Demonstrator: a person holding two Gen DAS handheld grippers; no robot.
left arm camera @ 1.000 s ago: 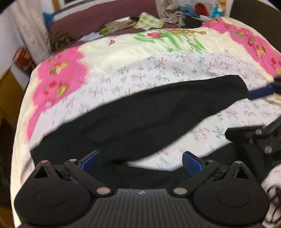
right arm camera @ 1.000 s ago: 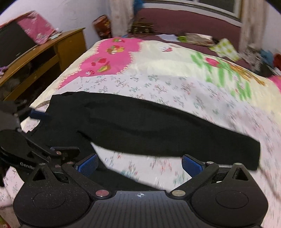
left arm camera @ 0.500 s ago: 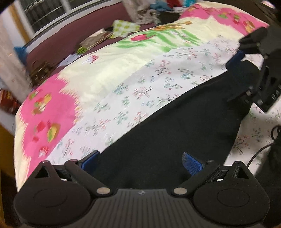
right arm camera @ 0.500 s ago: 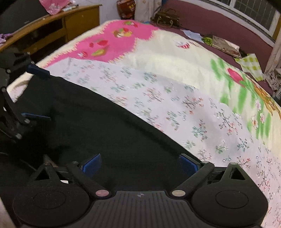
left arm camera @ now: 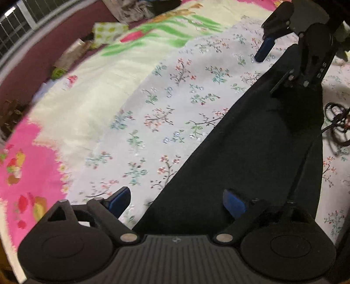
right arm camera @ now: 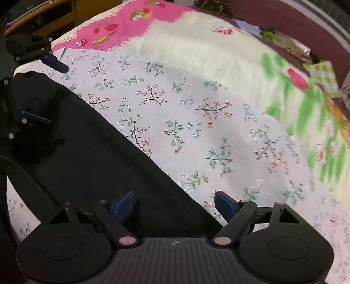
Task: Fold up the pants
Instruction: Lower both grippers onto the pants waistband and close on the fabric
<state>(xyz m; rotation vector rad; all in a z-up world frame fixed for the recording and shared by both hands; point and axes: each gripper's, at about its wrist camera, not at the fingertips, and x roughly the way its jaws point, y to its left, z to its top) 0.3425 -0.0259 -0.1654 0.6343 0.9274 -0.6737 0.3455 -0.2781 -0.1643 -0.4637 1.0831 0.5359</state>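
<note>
Black pants (left arm camera: 251,142) lie flat across the floral bedsheet (left arm camera: 175,91). My left gripper (left arm camera: 177,202) hovers low over their far edge, jaws closing slightly: one blue pad is above the sheet, the other above the cloth, and neither presses on it. My right gripper (right arm camera: 174,204) straddles the same edge of the pants (right arm camera: 87,153) further along. Its jaws are closing with the hem between them, not pinched. Each view shows the other gripper: the right gripper (left arm camera: 273,67) top right, the left gripper (right arm camera: 44,90) top left.
The bed cover has pink (right arm camera: 122,28) and pale yellow (right arm camera: 207,50) patches beyond the floral part. Papers and cloth clutter (left arm camera: 105,32) lie along the maroon far side. A wooden desk (right arm camera: 54,15) stands off one end. A black cable (left arm camera: 336,122) coils beside the pants.
Both grippers have dropped toward the bed and moved apart along the pants' far edge. The cloth now fills more of each view. The right jaws have narrowed.
</note>
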